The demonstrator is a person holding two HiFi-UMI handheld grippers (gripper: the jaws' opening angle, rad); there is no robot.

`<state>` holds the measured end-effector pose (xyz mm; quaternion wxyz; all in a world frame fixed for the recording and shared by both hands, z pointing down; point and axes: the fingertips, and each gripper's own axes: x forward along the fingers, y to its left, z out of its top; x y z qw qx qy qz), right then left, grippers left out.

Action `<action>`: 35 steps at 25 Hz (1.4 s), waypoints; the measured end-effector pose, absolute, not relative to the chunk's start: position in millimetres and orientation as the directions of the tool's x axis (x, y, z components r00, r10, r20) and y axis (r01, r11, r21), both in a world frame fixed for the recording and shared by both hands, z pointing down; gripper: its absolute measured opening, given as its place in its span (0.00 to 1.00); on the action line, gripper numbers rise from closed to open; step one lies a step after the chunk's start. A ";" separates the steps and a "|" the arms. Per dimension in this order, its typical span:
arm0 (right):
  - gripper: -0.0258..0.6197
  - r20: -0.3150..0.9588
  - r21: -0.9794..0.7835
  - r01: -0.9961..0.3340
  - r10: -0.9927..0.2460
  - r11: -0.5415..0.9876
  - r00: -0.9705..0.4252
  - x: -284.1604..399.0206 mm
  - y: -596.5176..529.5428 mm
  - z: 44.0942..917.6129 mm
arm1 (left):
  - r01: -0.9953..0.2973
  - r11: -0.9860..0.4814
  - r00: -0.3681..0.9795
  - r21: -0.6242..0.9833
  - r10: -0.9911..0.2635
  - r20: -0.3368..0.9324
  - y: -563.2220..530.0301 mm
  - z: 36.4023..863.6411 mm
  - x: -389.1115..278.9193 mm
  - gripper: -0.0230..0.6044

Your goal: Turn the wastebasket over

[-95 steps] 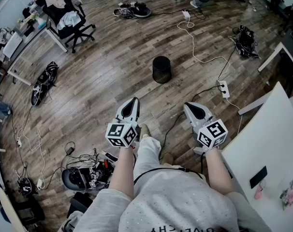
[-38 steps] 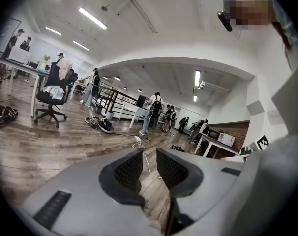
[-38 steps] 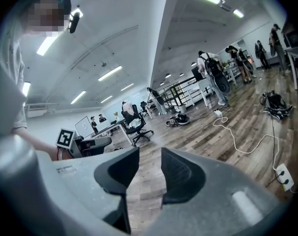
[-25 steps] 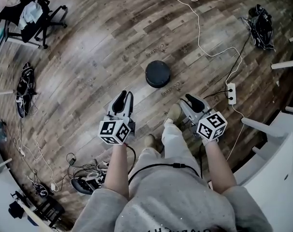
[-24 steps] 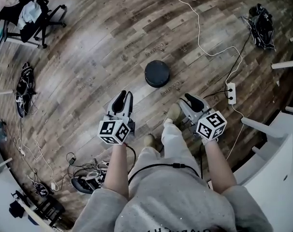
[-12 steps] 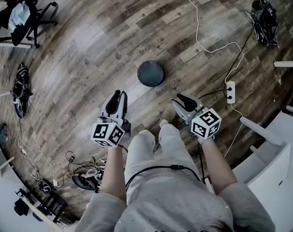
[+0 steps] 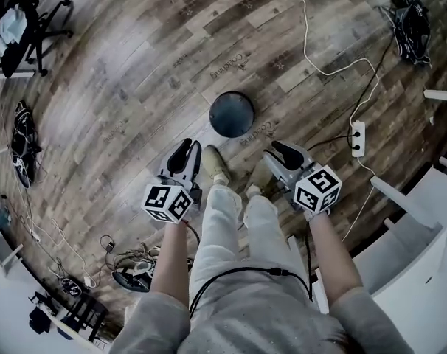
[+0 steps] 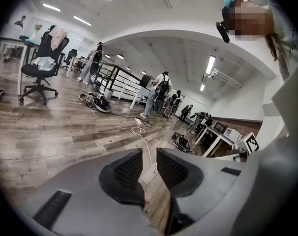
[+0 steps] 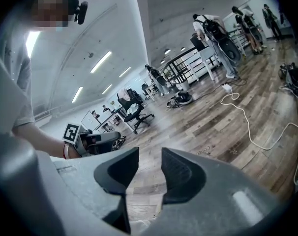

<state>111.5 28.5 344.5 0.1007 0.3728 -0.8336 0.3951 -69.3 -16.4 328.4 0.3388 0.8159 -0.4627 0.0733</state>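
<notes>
In the head view, the wastebasket (image 7: 231, 114) stands on the wood floor (image 7: 127, 80) just ahead of the person's shoe (image 7: 215, 162). It shows end-on as a dark round disc, so its long axis runs straight up toward the camera, and I cannot tell whether the mouth or the base faces up. The left gripper (image 7: 186, 147) and right gripper (image 7: 279, 150) are held low, one on each side and short of the wastebasket, probably so they can close in on opposite walls. In the left gripper view the jaws stand slightly apart with nothing between them, only floor and a white cable (image 8: 139, 132) beyond, and the wastebasket is out of frame. In the right gripper view the jaws are likewise parted and empty, with no wastebasket in sight.
</notes>
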 end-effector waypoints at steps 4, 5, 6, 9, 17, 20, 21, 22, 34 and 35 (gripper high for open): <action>0.24 0.474 -0.601 -0.709 -0.550 0.368 -0.688 99.9 10.5 380.9 | -0.784 -0.362 0.600 0.504 -0.650 0.467 -30.9 373.3 -73.4 0.17; 0.24 0.479 -0.604 -0.711 -0.548 0.361 -0.686 97.0 6.5 391.3 | -0.780 -0.368 0.608 0.507 -0.636 0.475 -34.6 384.5 -73.6 0.17; 0.25 0.483 -0.606 -0.712 -0.548 0.353 -0.683 94.1 2.5 401.6 | -0.775 -0.373 0.617 0.510 -0.623 0.481 -38.9 395.6 -73.6 0.17; 0.25 0.496 -0.610 -0.717 -0.544 0.336 -0.677 86.6 -7.0 432.6 | -0.763 -0.383 0.636 0.521 -0.589 0.498 -51.1 428.4 -72.2 0.17; 0.26 0.533 -0.623 -0.729 -0.527 0.284 -0.662 81.6 -15.7 508.3 | -0.741 -0.308 0.656 0.597 -0.524 0.543 -58.0 514.3 -73.6 0.17; 0.26 0.536 -0.642 -0.723 -0.525 0.255 -0.662 82.3 -15.2 536.9 | -0.735 -0.314 0.668 0.600 -0.484 0.565 -51.0 545.8 -73.3 0.17; 0.26 0.536 -0.646 -0.721 -0.523 0.251 -0.663 82.1 -15.1 545.9 | -0.737 -0.311 0.668 0.600 -0.476 0.572 -49.8 556.1 -74.3 0.17; 0.27 0.537 -0.646 -0.721 -0.522 0.249 -0.662 82.1 -15.5 554.8 | -0.739 -0.306 0.665 0.600 -0.471 0.579 -49.5 566.1 -75.4 0.17; 0.34 0.621 -0.604 -0.788 -0.550 0.119 -0.559 105.8 -42.6 653.7 | -0.791 -0.229 0.606 0.568 -0.428 0.671 -53.9 660.4 -75.8 0.27; 0.35 0.625 -0.605 -0.788 -0.543 0.117 -0.561 105.3 -45.8 662.0 | -0.793 -0.217 0.601 0.569 -0.426 0.676 -55.1 667.7 -76.6 0.29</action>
